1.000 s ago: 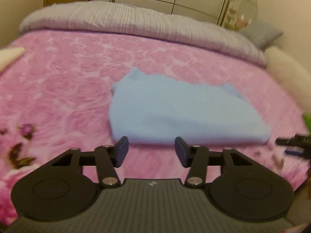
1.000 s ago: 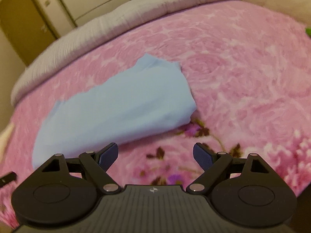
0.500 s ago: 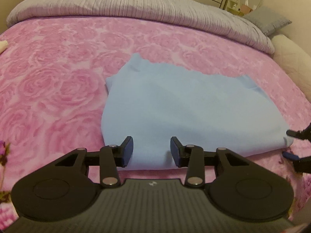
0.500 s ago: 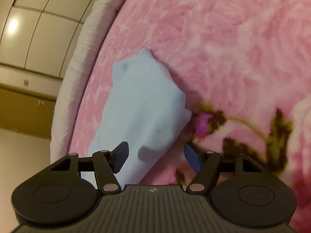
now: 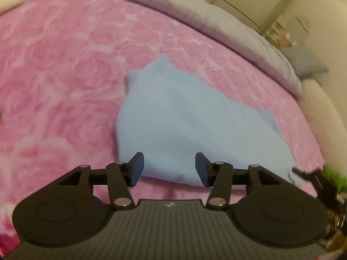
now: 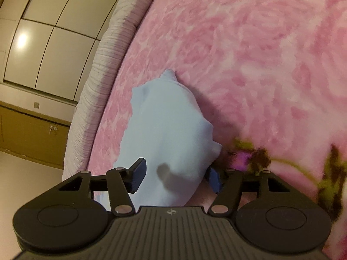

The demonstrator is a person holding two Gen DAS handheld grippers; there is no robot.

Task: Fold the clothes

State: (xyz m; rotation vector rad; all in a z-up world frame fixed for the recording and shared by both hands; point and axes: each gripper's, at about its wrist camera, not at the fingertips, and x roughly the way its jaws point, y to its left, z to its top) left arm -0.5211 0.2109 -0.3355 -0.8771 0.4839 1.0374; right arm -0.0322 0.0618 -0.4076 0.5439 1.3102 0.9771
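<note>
Hand-held gripper, right: we are now straddling near corner of blue garment, fingers spread, nothing pinched. Left hand-held gripper widening, spread at garment's near edge. Garment lying doubled on pink bedspread; we are judging another fold likely.

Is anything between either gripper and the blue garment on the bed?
Nothing visible. The left gripper is open at the near edge of the blue garment, only pink bedspread around it. The right gripper is open with the garment's end already between its fingers.
</note>
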